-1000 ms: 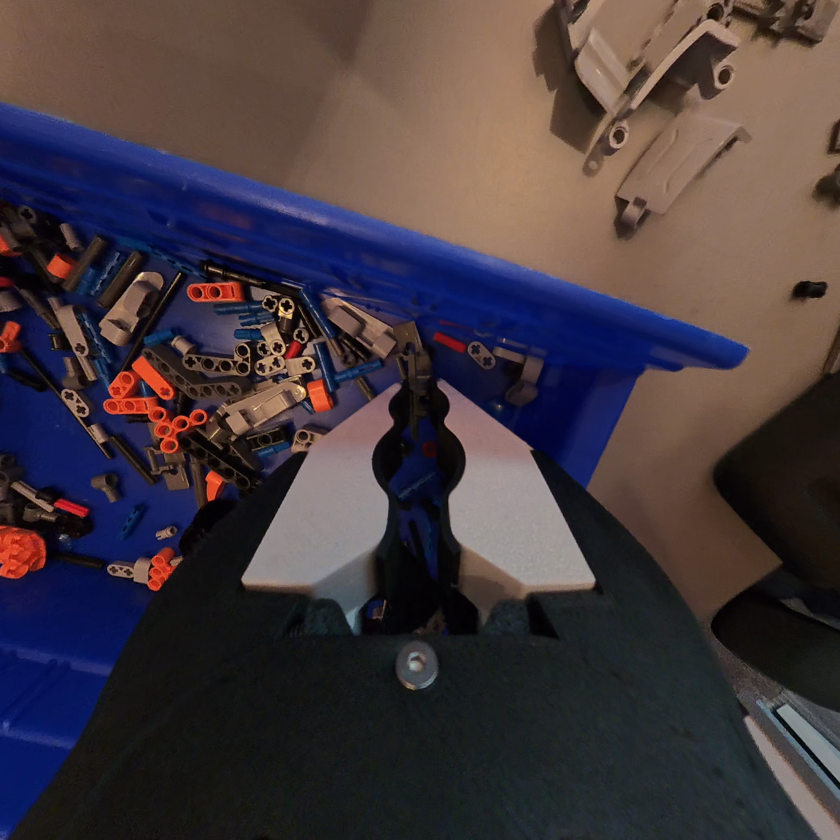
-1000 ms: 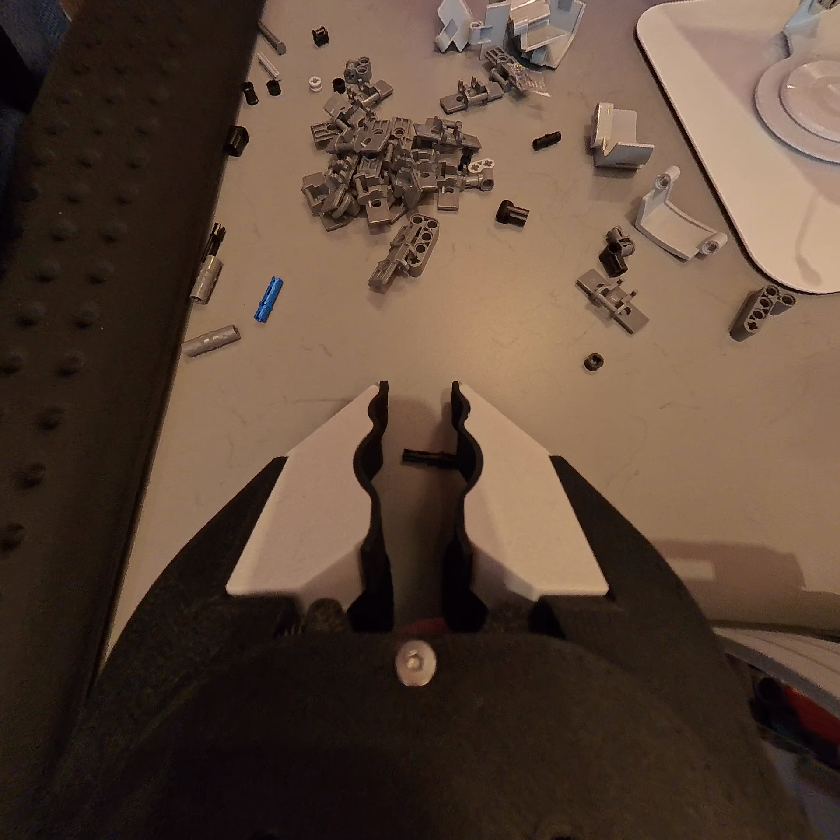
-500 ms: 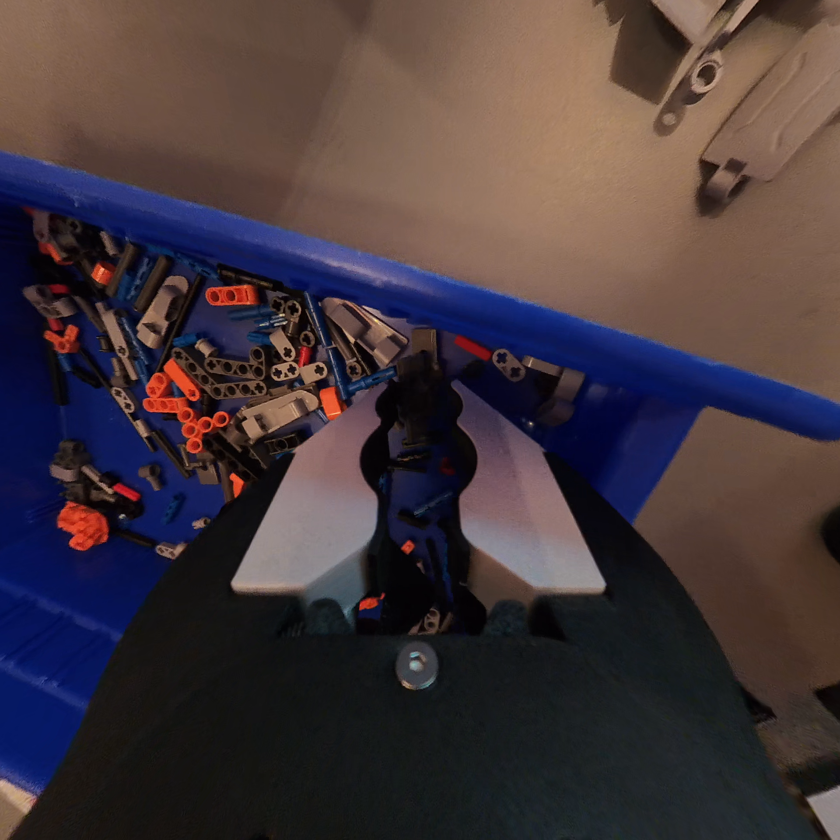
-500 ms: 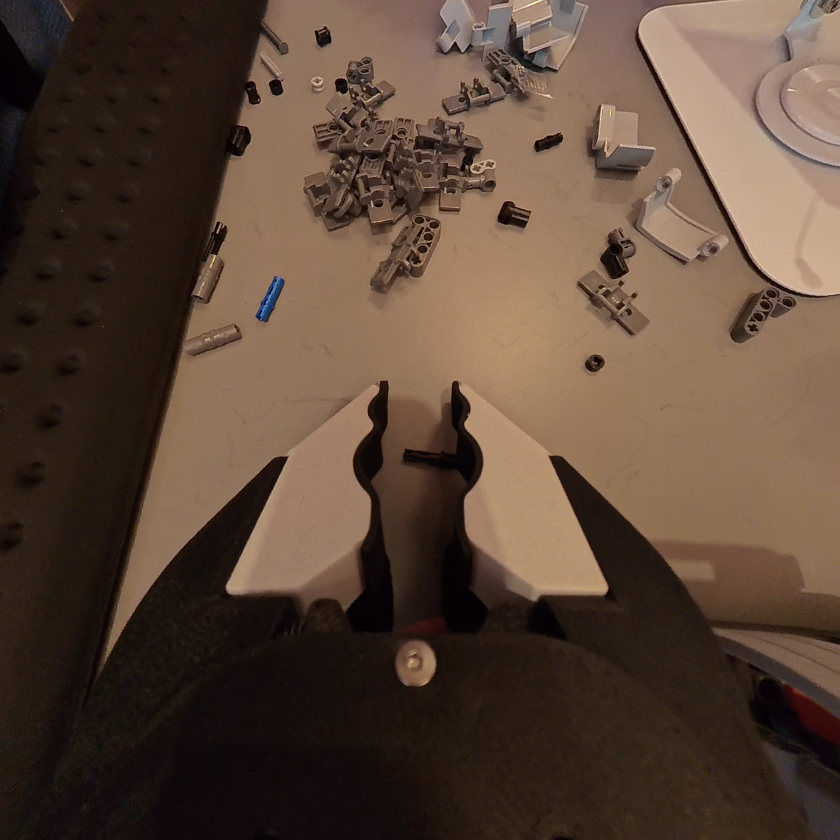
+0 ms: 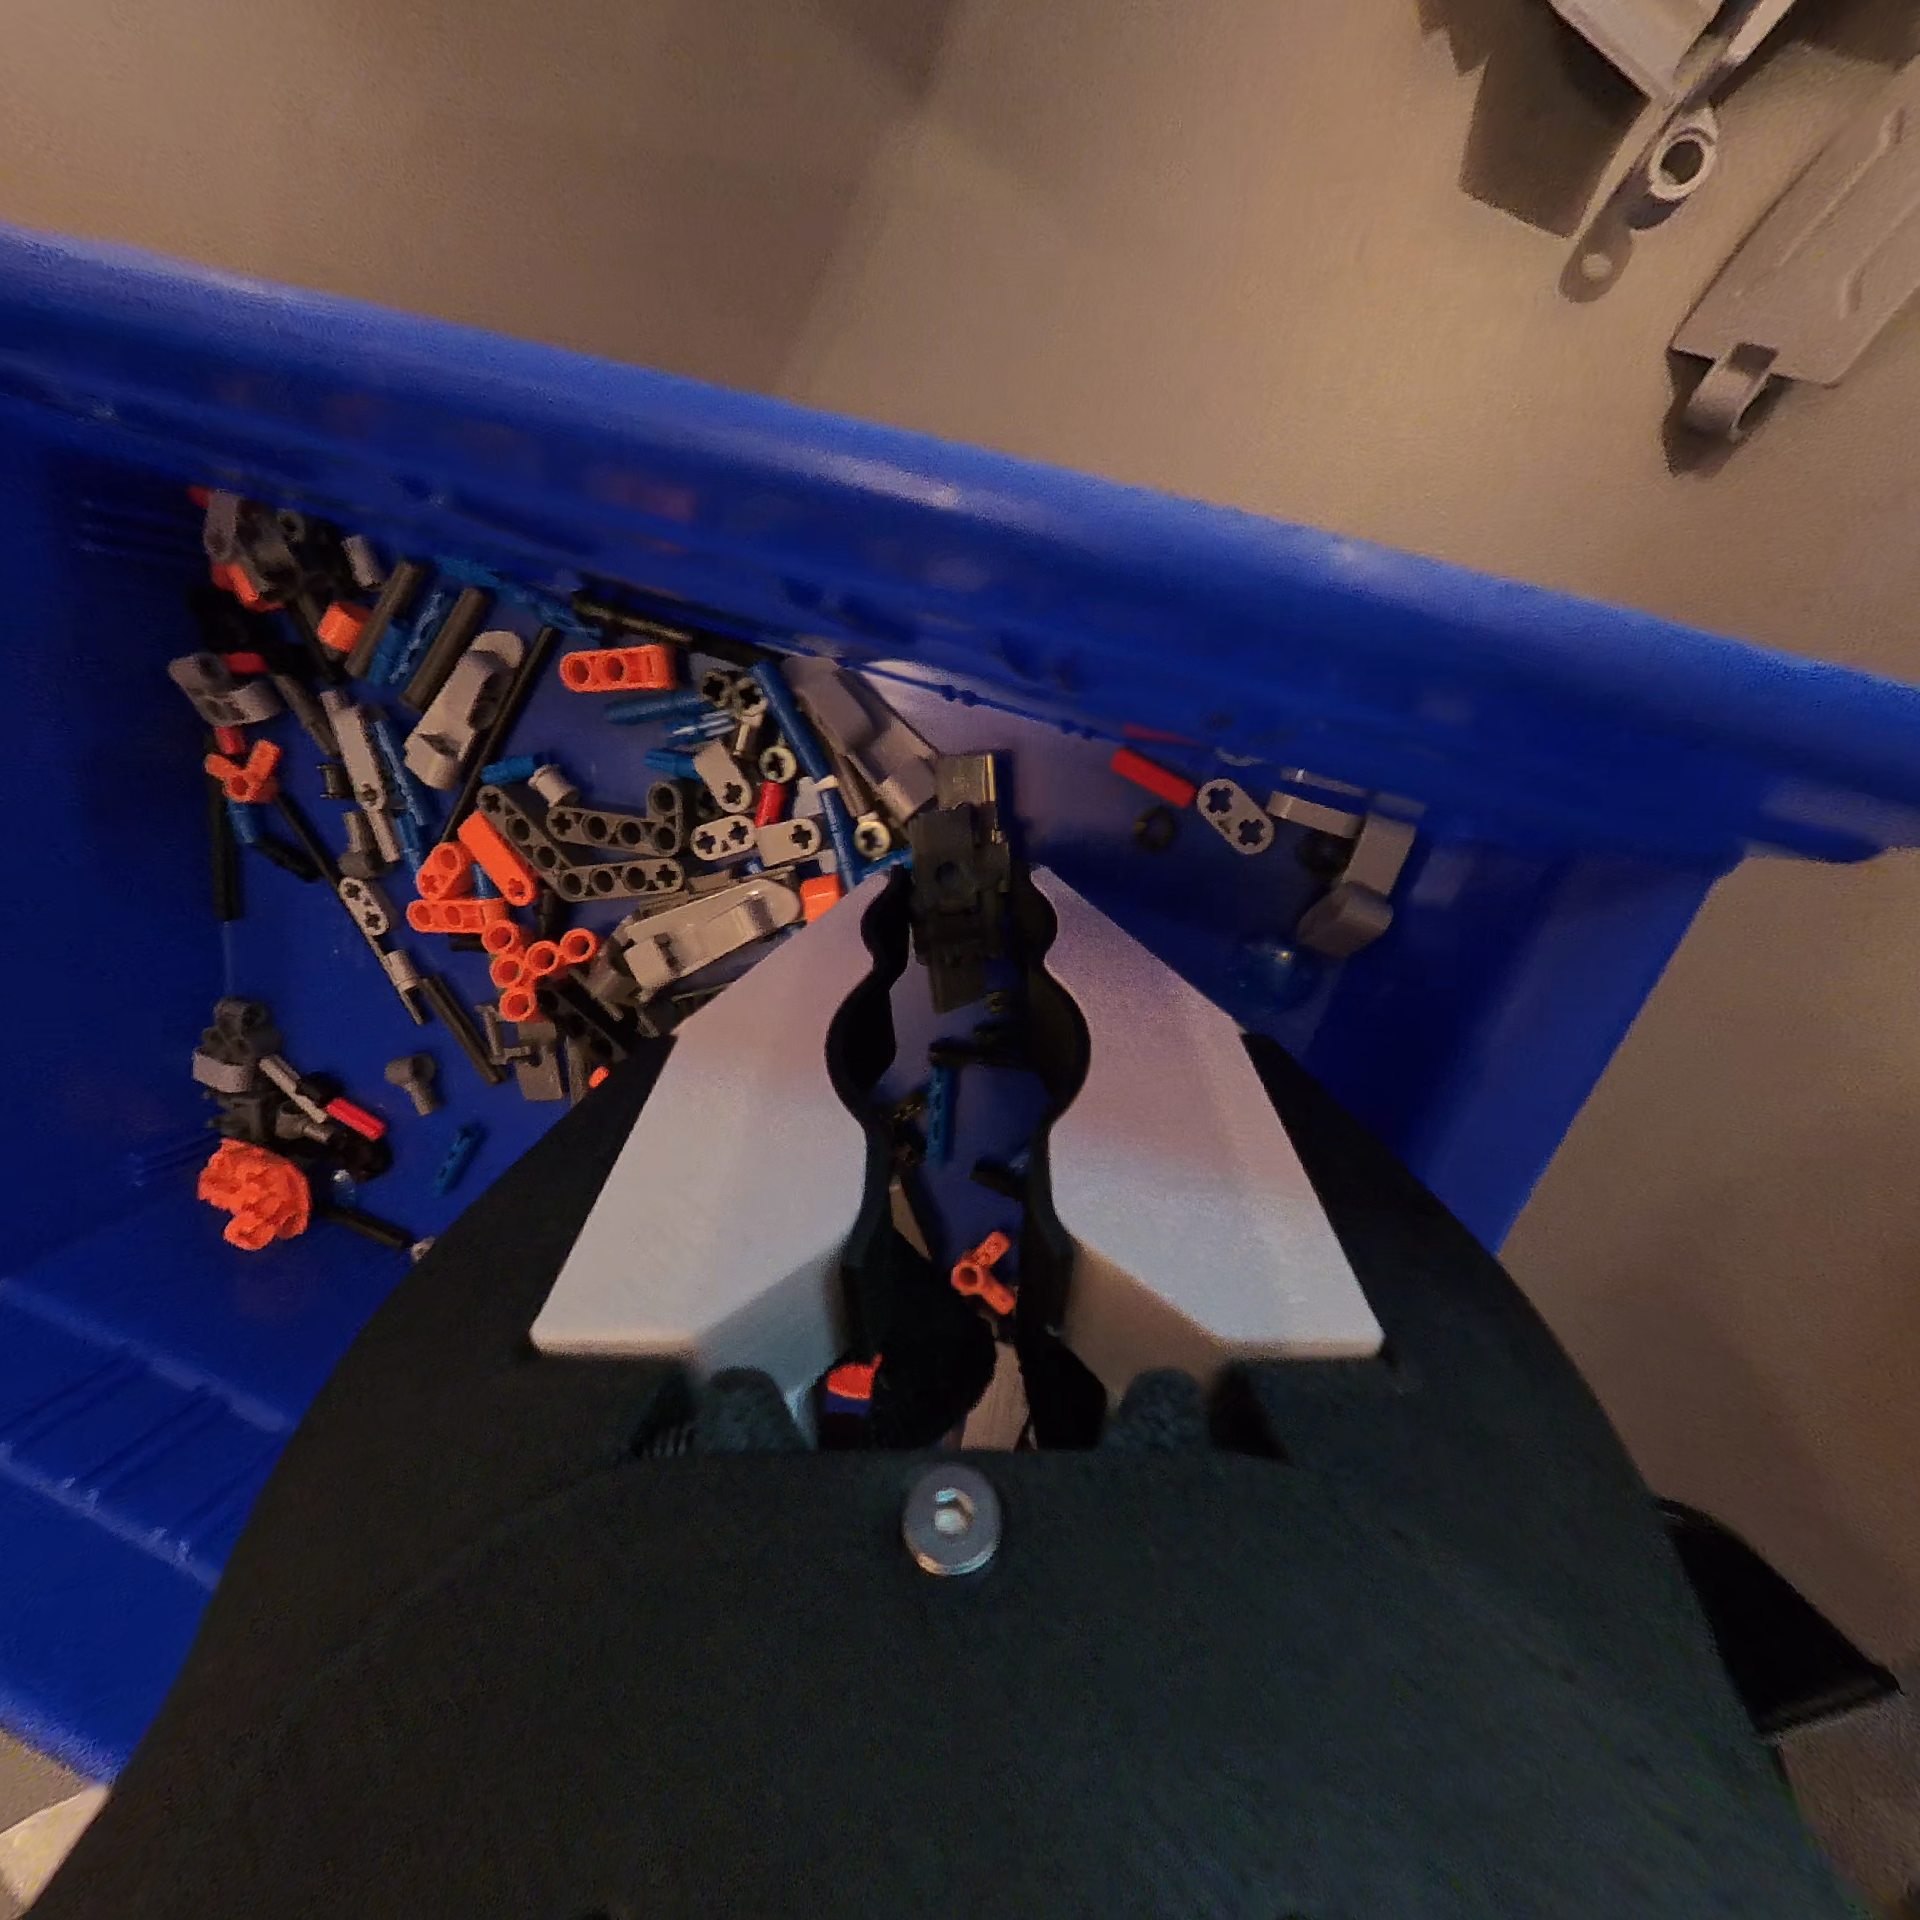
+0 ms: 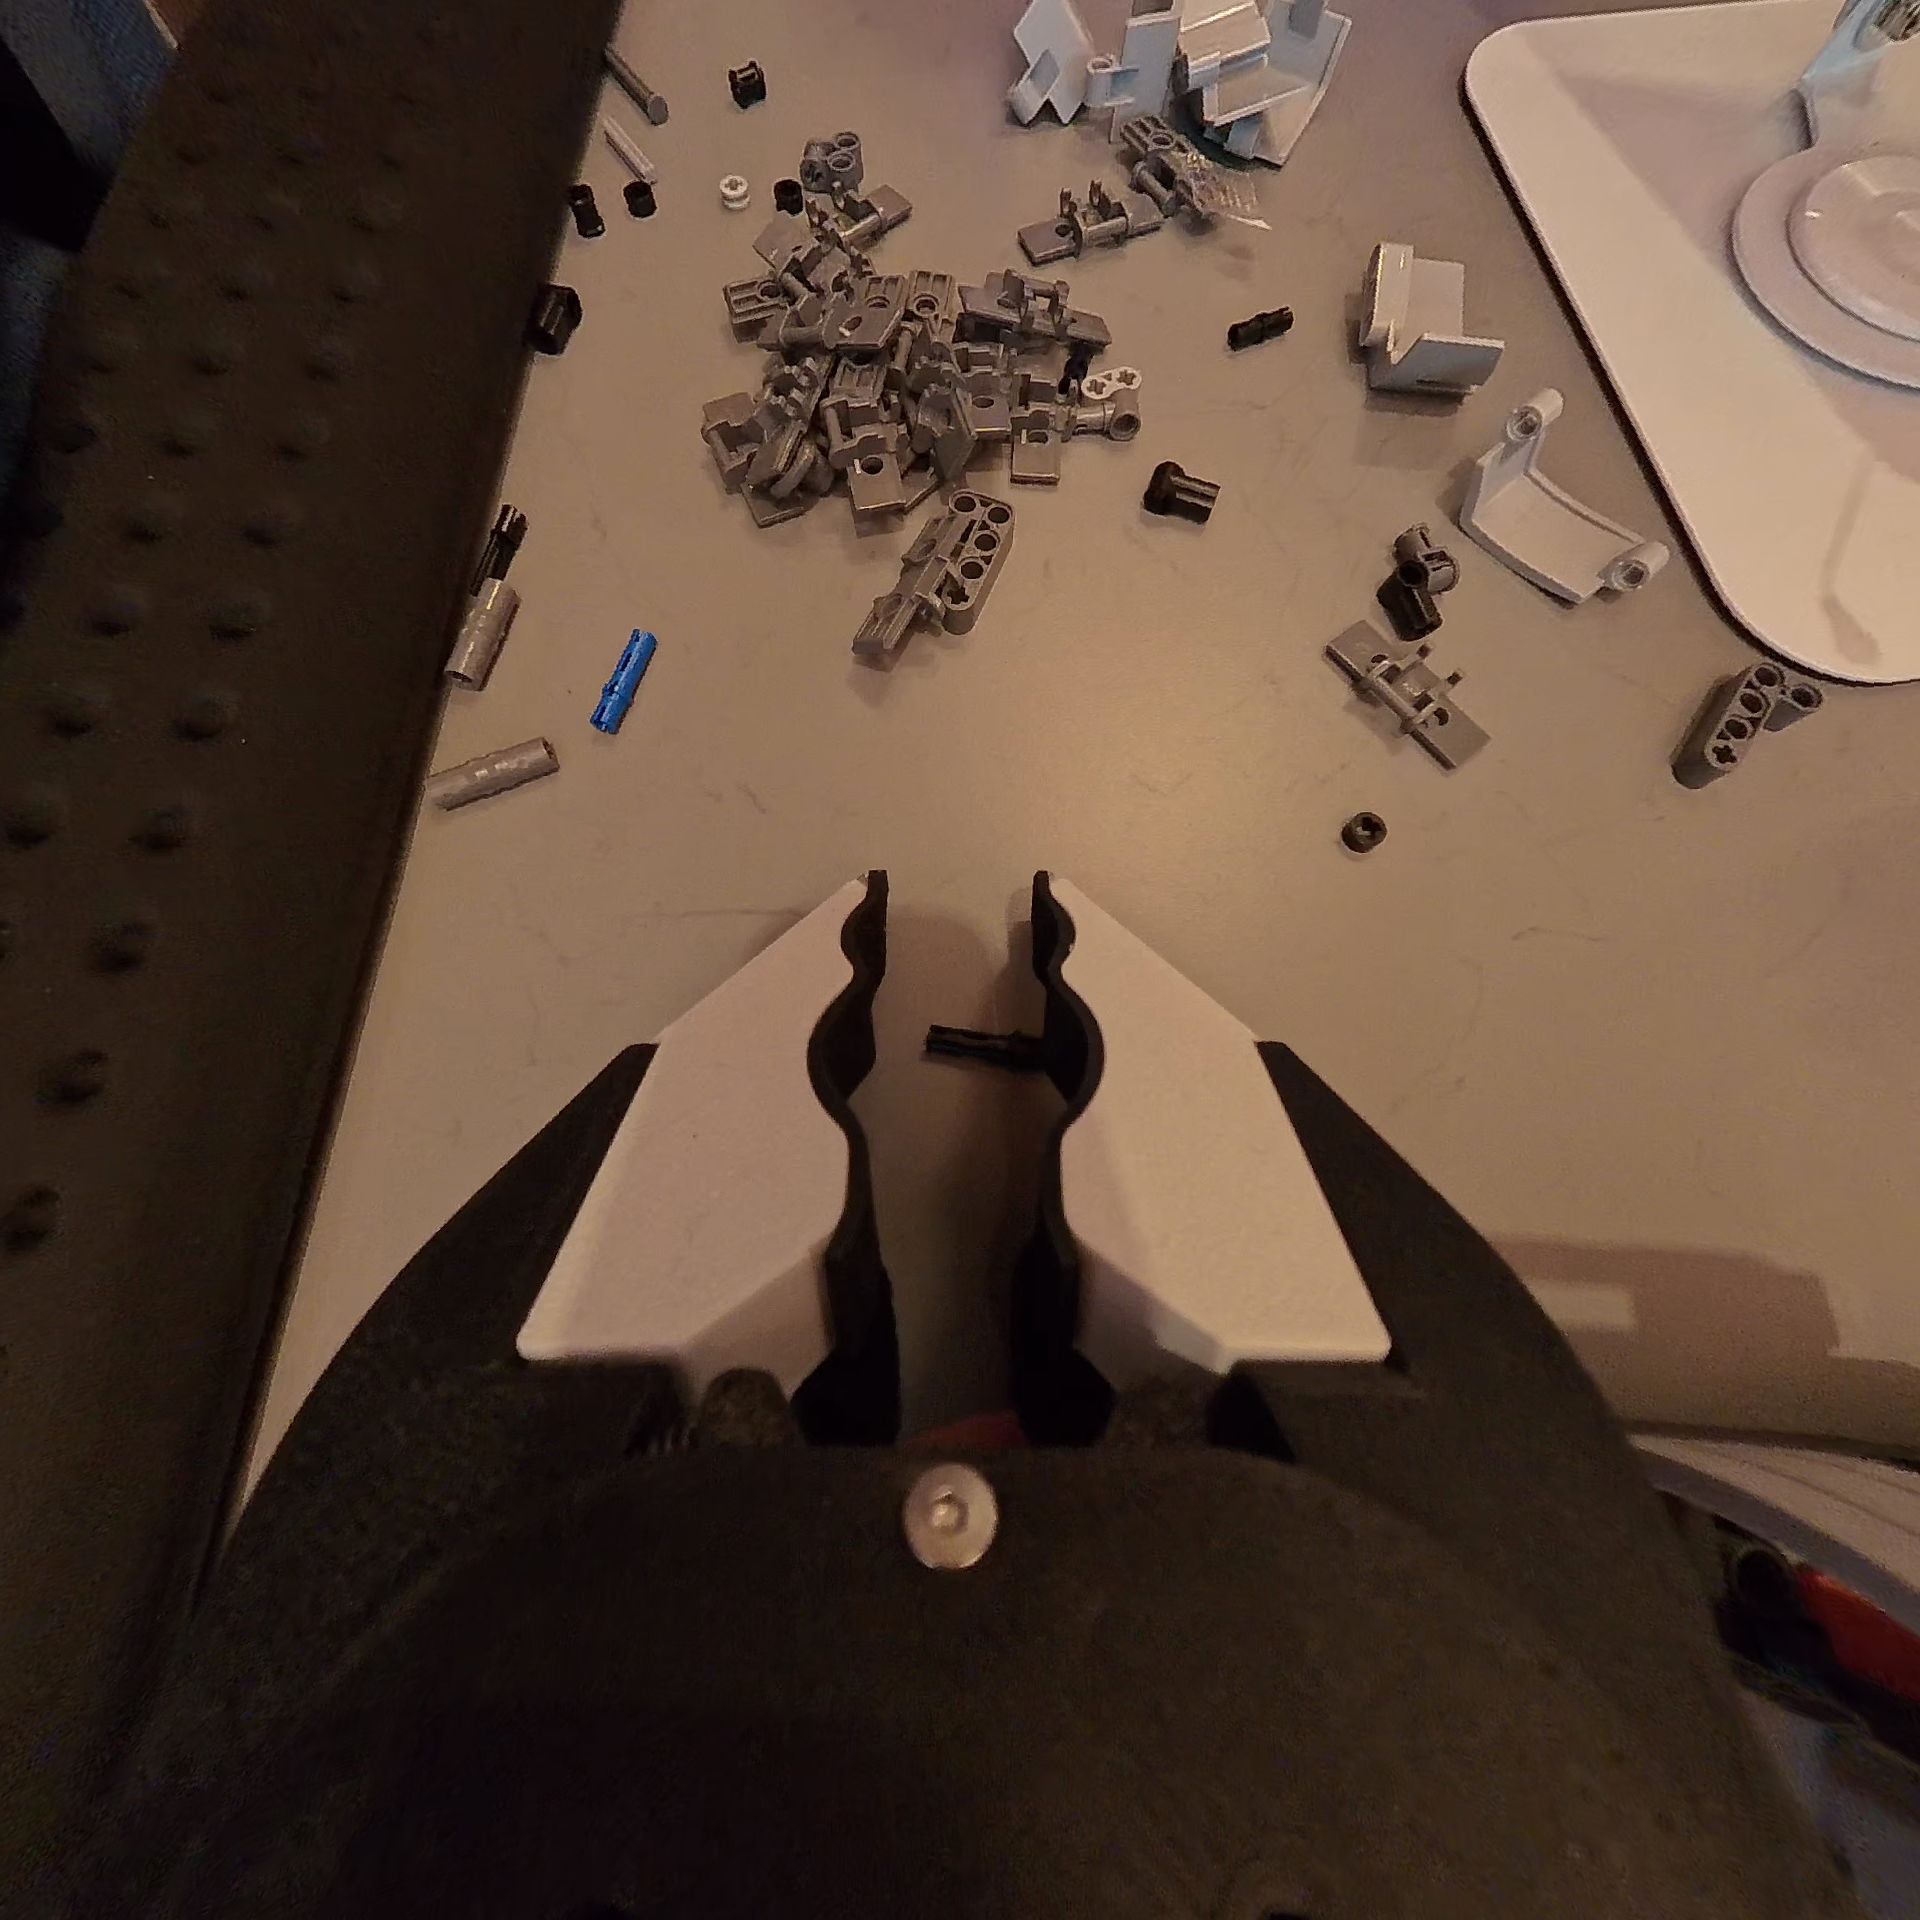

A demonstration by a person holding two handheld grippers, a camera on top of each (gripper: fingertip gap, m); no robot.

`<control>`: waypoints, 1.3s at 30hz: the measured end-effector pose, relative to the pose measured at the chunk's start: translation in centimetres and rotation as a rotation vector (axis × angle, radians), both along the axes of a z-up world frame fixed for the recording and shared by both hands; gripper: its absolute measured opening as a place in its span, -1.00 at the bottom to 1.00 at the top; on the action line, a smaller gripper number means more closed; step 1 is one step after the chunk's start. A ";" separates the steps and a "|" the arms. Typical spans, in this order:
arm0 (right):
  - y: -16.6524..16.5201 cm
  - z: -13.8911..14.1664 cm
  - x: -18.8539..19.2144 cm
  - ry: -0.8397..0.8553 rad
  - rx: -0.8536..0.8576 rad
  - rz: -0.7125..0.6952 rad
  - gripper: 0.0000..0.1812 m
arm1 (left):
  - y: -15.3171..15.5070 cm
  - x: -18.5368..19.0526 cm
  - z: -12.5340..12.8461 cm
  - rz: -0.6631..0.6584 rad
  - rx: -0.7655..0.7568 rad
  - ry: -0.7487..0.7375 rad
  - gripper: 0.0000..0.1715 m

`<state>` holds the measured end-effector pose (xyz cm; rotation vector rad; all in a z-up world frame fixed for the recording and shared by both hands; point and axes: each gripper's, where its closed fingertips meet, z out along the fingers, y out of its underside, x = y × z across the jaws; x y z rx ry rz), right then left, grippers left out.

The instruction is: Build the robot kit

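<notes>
While the left gripper pinches a dark brick piece above the blue bin, near its far wall, loose bricks lie below. On the bench, the right gripper rests half-open, empty, a black pin lying between its fingers beside the right one.

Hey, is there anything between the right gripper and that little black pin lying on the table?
Nothing visible. The black pin lies flat on the grey table, already between the open fingers of the right gripper, with its right end at or just under the right finger. The grey parts pile sits well beyond it.
</notes>
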<state>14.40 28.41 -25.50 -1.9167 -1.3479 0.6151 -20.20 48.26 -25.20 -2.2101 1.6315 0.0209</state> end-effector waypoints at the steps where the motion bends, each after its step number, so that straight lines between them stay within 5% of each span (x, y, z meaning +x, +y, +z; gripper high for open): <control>1: 0.0 0.0 0.0 0.000 -0.001 0.000 -0.72 | 0.1 0.0 0.5 0.004 0.002 -0.015 -0.78; 8: 0.1 0.0 0.0 0.001 -0.008 -0.003 -0.72 | -1.2 0.9 8.9 -0.032 0.049 -0.135 -0.78; 14: 0.0 -0.1 0.0 -0.001 -0.010 0.000 -0.72 | -7.8 7.1 14.5 -0.249 -0.027 -0.251 -0.78; 18: -0.1 -0.1 0.0 -0.007 -0.003 0.003 -0.72 | -12.2 13.1 12.7 -0.434 -0.102 -0.234 -0.78; 21: -0.1 -0.1 0.0 -0.012 0.002 0.005 -0.72 | -14.9 16.8 7.9 -0.538 -0.170 -0.174 -0.78; 24: -0.2 -0.2 0.0 -0.016 0.010 0.007 -0.72 | -16.8 19.2 3.3 -0.576 -0.231 -0.136 -0.78; 28: -0.2 -0.2 0.0 -0.021 0.014 0.009 -0.72 | -17.2 20.9 0.9 -0.543 -0.221 -0.163 -0.69; 34: -0.1 -0.1 0.0 -0.018 0.009 -0.002 -0.72 | -17.5 18.5 3.5 -0.533 -0.261 -0.196 -0.60; 39: 0.1 -0.2 0.1 -0.017 -0.004 -0.011 -0.73 | -11.5 10.7 9.2 -0.435 -0.180 -0.089 -0.72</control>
